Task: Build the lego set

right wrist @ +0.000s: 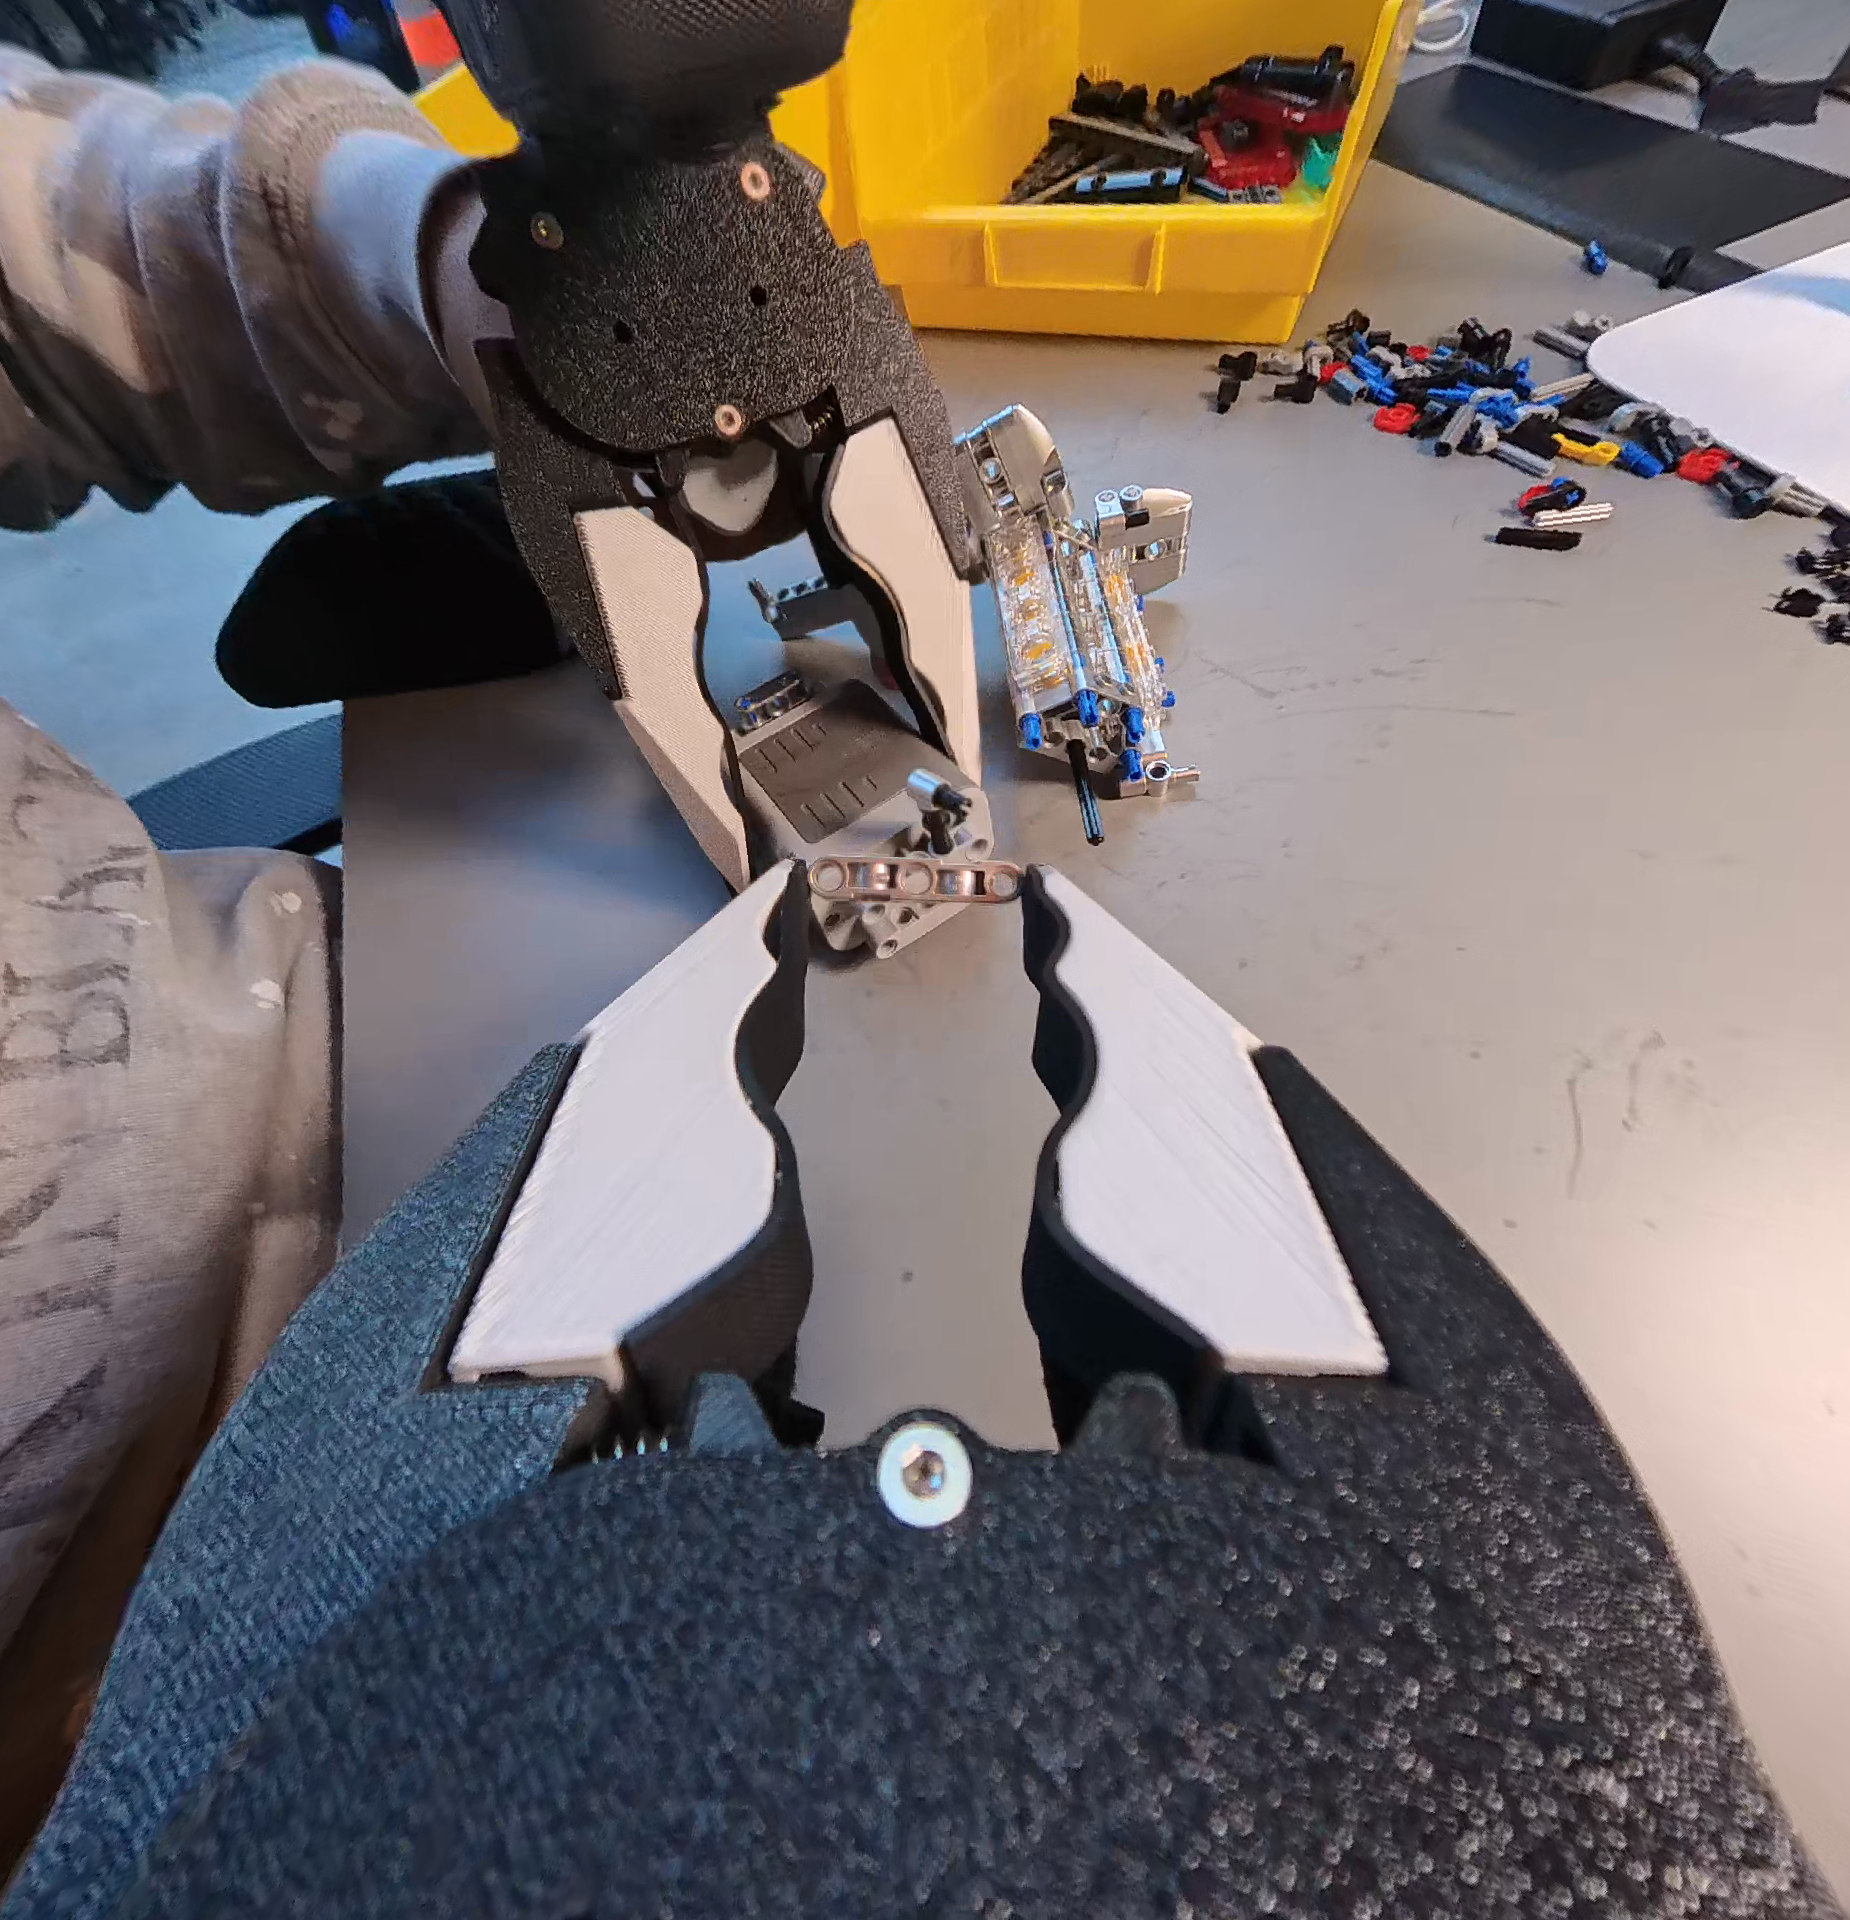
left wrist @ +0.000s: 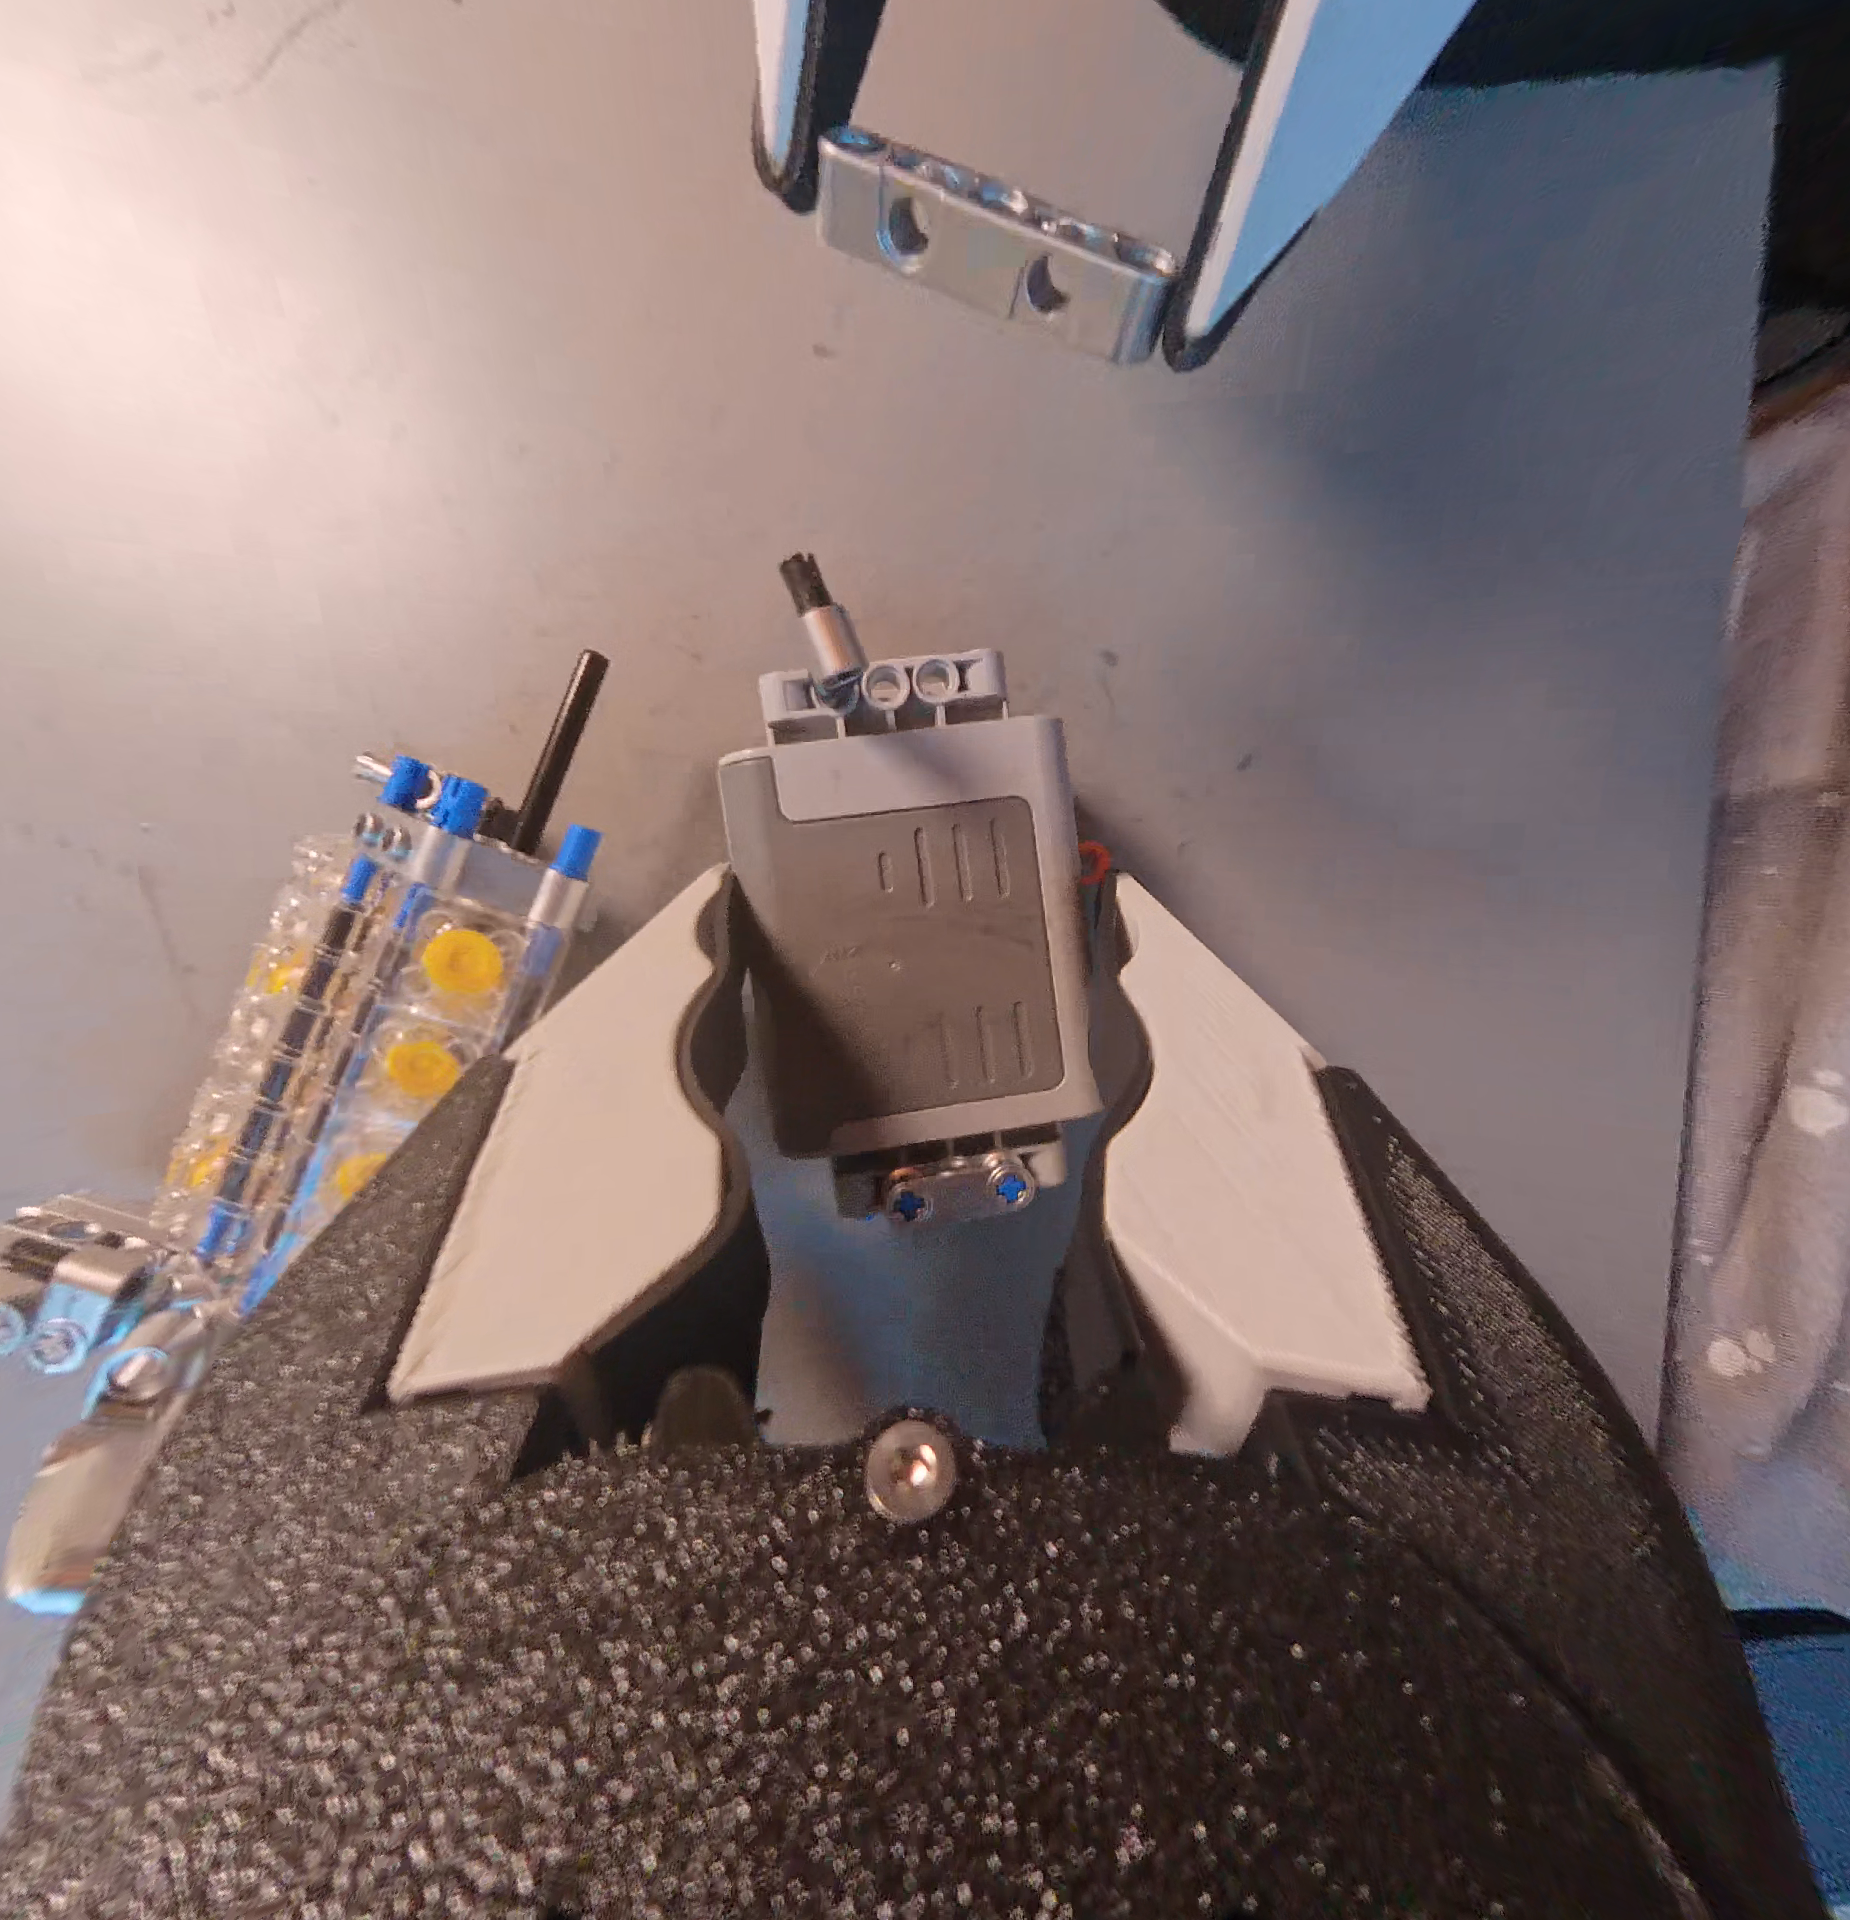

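Left wrist view: the left gripper (left wrist: 916,914) is clamped on a grey motor block (left wrist: 905,935), one finger on each side; a short black axle (left wrist: 819,634) with a grey sleeve sticks out of its far end; just left of it a clear engine model (left wrist: 401,997) with yellow pistons and blue pins lies on the grey desk (left wrist: 381,416); up top the right gripper (left wrist: 988,249) pinches a silver beam (left wrist: 988,244) by its ends. Right wrist view: the beam sits crosswise between the fingertips, right over the motor's front end, touching or not I can't tell; engine model just beyond on the right; farther back a yellow bin (right wrist: 1097,208) of parts, and loose pins (right wrist: 1472,405) scattered on the right.
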`<state>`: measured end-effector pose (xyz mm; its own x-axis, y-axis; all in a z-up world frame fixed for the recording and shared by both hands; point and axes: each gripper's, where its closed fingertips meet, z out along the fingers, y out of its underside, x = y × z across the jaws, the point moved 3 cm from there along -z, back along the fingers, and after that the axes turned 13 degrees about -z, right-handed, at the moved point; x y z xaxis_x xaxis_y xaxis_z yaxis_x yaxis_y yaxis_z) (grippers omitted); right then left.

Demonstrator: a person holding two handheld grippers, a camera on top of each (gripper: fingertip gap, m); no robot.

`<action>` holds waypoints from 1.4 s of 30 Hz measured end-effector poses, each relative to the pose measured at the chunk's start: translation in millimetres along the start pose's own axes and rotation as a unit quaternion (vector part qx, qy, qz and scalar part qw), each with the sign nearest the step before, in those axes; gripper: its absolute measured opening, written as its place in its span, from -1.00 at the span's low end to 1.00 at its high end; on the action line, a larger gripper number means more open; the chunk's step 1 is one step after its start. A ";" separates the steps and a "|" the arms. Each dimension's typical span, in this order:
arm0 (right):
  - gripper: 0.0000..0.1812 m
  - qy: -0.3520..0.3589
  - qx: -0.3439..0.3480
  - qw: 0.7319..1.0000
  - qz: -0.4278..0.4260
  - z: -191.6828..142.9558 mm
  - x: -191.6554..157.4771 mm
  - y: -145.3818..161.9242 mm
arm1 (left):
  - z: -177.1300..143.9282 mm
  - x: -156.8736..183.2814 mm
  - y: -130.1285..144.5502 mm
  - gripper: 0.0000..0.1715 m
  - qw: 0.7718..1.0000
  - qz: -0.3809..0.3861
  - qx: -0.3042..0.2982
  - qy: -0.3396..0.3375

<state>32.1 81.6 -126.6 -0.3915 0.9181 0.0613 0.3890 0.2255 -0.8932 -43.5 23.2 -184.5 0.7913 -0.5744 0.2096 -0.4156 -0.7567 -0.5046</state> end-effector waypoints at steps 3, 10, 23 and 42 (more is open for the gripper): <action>-0.56 -0.008 0.012 1.000 0.007 -2.6 1.1 -1.9 | -4.8 1.0 4.9 -0.26 1.000 -0.011 0.025 -0.001; -0.56 -0.011 0.041 0.999 0.000 -8.7 -0.3 -8.6 | -19.3 14.3 3.5 -0.28 0.989 -0.056 0.123 0.059; -0.56 -0.114 0.136 0.983 -0.056 -11.6 -25.8 -51.6 | -50.1 50.2 -23.0 -0.28 0.939 -0.022 0.274 0.208; -0.56 -0.189 -0.080 0.970 -0.127 -6.7 -36.3 -60.2 | -55.0 61.0 -25.8 -0.28 0.921 0.013 0.331 0.206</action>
<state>28.4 37.0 -72.1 -0.7576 0.6482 0.0762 0.3525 0.5047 -0.7880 -9.2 -9.5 -112.7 0.4912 -0.7623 0.4215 0.0410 -0.4631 -0.8854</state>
